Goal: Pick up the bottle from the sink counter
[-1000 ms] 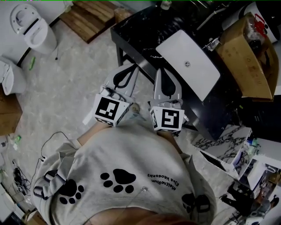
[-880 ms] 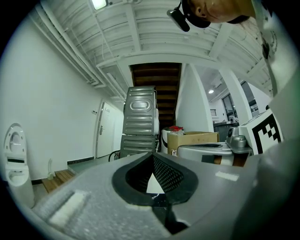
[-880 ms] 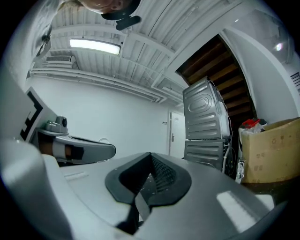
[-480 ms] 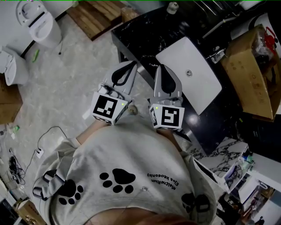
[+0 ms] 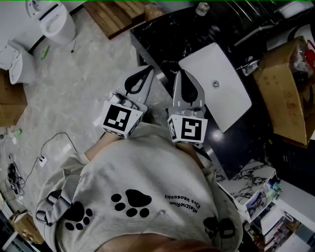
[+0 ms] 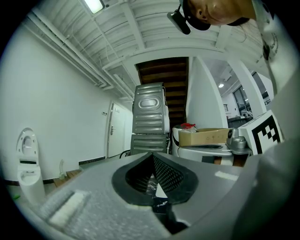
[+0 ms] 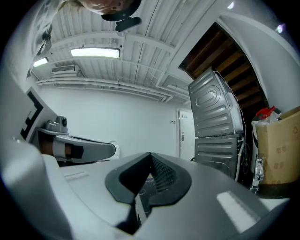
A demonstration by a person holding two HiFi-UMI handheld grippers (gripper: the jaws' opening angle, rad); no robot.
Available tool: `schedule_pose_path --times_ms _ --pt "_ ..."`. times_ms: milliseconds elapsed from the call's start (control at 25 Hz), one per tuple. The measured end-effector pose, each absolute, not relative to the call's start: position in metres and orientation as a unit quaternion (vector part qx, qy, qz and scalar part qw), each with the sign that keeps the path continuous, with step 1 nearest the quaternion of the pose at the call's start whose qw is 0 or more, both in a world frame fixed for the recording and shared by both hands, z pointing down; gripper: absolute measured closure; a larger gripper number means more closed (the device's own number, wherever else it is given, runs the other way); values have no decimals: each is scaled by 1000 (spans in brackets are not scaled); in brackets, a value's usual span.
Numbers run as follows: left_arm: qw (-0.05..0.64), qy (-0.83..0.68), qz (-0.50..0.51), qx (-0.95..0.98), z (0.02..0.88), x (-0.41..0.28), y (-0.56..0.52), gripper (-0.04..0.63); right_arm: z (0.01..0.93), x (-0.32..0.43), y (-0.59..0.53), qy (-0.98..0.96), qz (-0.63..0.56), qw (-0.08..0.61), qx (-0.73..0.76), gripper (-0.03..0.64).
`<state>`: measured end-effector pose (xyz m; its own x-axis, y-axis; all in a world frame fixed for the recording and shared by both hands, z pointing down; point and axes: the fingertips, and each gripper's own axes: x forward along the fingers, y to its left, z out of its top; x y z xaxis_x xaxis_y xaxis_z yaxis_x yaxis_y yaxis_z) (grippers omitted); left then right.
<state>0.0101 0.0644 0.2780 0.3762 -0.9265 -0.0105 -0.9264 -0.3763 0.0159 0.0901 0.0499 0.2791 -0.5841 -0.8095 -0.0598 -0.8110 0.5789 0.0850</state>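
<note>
Counter and basin have drifted right since a second ago, while my left gripper (image 5: 146, 70) and right gripper (image 5: 181, 75) stay near me, jaws pressed together on nothing. What looks like the bottle (image 5: 202, 8) stands at the black sink counter's (image 5: 165, 34) far edge, beyond the white basin (image 5: 219, 91).

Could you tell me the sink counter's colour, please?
The sink counter is black with white veining; head view.

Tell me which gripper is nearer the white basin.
The right gripper, its tip beside the basin; the left gripper lies farther off, toward the floor.
</note>
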Motion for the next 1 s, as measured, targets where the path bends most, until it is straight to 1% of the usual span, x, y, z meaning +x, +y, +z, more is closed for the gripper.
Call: schedule_pose_path --times_ms 200,480,800,1000 --pt "12 -552 -3 834 285 9 58 597 282 87 46 888 54 2 -457 615" --pt "3 -533 -19 846 280 4 22 597 276 87 15 876 71 0 -477 615" --pt "11 -500 -27 865 278 -22 -49 597 276 55 -52 867 68 -13 -494 615" --pt "-1 -466 -26 884 275 -36 -99 597 277 33 -98 858 61 -17 -510 615"
